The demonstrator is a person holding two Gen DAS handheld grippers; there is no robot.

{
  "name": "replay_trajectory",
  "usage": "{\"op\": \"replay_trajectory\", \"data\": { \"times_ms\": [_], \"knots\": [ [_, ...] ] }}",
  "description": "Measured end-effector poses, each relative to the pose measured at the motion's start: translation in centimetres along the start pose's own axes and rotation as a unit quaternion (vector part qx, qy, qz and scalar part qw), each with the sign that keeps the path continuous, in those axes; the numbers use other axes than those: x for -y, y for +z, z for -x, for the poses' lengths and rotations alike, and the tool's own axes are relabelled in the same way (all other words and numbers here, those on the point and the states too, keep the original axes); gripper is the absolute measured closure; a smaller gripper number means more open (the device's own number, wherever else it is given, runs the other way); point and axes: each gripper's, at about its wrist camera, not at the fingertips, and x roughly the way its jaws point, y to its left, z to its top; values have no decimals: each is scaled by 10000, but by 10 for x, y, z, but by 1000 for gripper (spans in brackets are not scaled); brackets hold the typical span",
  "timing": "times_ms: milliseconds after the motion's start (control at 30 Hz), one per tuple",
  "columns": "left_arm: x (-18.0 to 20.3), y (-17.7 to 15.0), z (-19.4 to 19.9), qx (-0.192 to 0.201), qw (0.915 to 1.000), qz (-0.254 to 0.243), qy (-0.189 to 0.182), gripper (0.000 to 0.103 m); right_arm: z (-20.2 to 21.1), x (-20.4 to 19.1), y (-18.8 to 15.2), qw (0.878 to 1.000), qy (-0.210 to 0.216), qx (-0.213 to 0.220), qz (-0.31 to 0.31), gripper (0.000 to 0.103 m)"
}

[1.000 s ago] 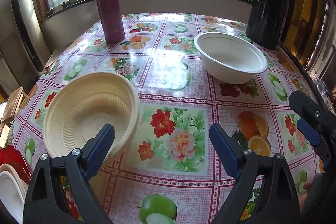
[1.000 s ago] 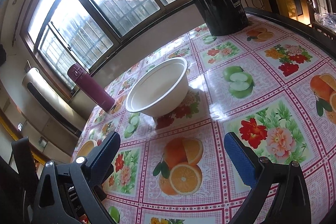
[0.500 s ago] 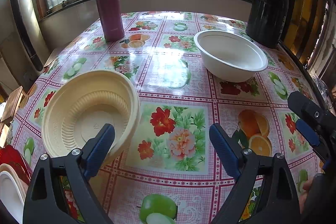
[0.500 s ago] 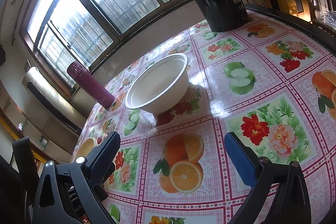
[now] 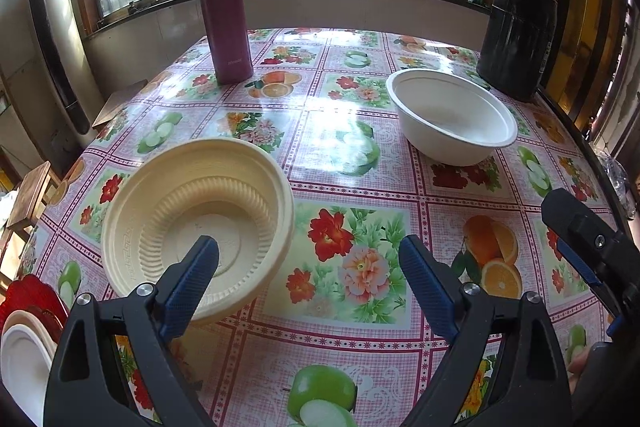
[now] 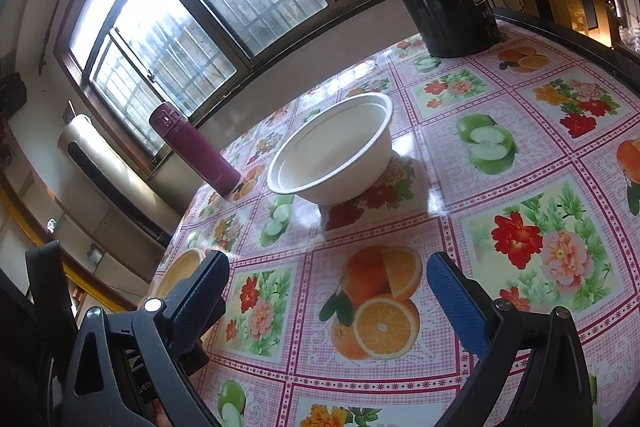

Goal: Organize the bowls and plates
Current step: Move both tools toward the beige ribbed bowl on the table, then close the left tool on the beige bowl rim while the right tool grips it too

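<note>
- Left gripper [image 5: 308,265]: jaws spread wide, nothing between them. One blue pad overlaps the near rim of the cream bowl [image 5: 196,223] in view; contact cannot be told.
- Right gripper [image 6: 328,285]: jaws spread, empty, above the tablecloth [image 6: 520,155], pointed toward the white bowl [image 6: 334,153].
- Cream bowl: near left part of the table, tilted toward the camera. Thin moulded plastic by the look, ribbed ring inside, flat rolled lip.
- White bowl: upright, far right, near the black kettle [image 5: 518,35]. Matte, smooth, pulp or foam-like; a second rim line suggests two nested, not certain.
- Handling estimate: both bowls light, somewhat flexible, likely to slide on the glossy cloth and flex under a hard pinch. Best hold: rim, one pad inside the wall and one outside, gentle squeeze.
- Stack of plates [image 5: 24,347] at the lower left edge, red and white, partly cut off.
- Maroon flask [image 5: 224,13] stands far left, well apart from the bowls.
</note>
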Motion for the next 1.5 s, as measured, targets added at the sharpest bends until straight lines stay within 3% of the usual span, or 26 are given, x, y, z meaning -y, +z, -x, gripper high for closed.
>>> {"op": "replay_trajectory", "data": {
  "times_ms": [133,333,633,867,1200,1500],
  "knots": [
    [-18,2,12,128,9997,211,61,11,-3,-14,2,9999,133,27,-14,3],
    [-59,12,34,485,9963,559,441,11,-12,-51,7,9986,523,85,39,3],
    [-124,29,29,465,9866,1204,1000,10,-61,-101,-6,9899,1270,-620,-88,3],
    [-140,23,10,298,9807,1392,1341,10,-82,-106,-15,9855,1434,-906,-6,3],
    [-142,31,-16,-183,9779,1772,1094,10,-113,-107,-23,9774,1624,-1336,-236,3],
    [-145,34,-39,-826,9755,2019,286,11,-135,-99,-23,9707,1765,-1556,-490,11]
  ]
}}
